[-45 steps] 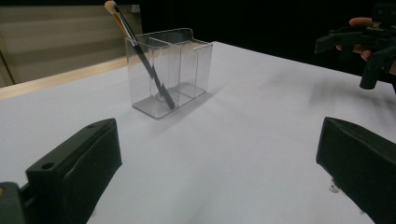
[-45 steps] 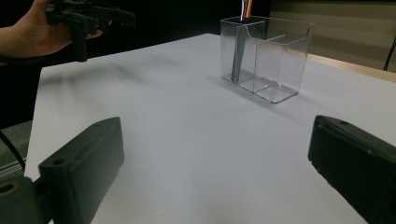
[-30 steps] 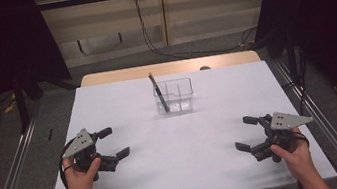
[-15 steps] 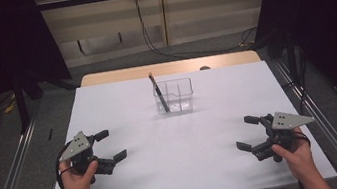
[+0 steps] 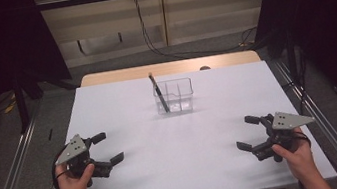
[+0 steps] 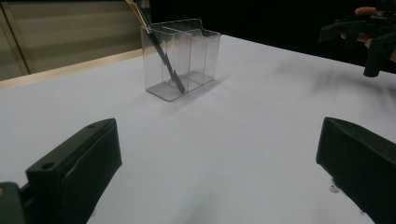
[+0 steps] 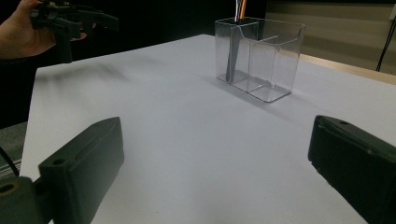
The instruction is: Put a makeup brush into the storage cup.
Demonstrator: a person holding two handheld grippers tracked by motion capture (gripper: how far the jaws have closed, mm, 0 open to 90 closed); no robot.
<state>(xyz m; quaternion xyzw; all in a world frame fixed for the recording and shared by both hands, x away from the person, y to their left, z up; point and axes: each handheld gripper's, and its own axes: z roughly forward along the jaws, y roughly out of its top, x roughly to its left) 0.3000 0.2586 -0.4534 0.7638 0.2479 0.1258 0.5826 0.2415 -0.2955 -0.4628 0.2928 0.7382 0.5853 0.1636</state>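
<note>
White sheeting covered the table [image 5: 179,143] in a dim studio hung with dark curtains, where a person sat with a hand-held gripper in each hand. Toward the far edge, centred, stood a clear plastic organizer [image 5: 174,96] with divided compartments; a dark-handled paintbrush [image 5: 158,93] leaned in its left compartment as the high view showed it, handle tip jutting above the rim.

At the near-left corner the left gripper [image 5: 105,148] rested low over the sheet, its jaws spread wide and holding nothing. Opposite, at the near-right, the right gripper [image 5: 249,133] sat in a mirror pose, its jaws likewise wide apart and empty. Both were well apart from the organizer, with bare sheet between.

From the left gripper view, the organizer [image 6: 182,58] and the slanted paintbrush [image 6: 163,53] lay straight ahead between the two black jaws, the other gripper [image 6: 369,35] off to the upper right. In the right gripper view the organizer [image 7: 259,56] sat ahead, the brush handle [image 7: 232,58] darkening its nearer compartment.

Work appeared to be at its opening stage, with the brush the likely object of the reach. A clean pick would probably mean keeping the jaws wide on approach, coming in above the rim, closing on the exposed upper handle, and lifting along the brush's own slant so that the light organizer was not tipped or dragged. The free gripper might steady the organizer's wall.
</note>
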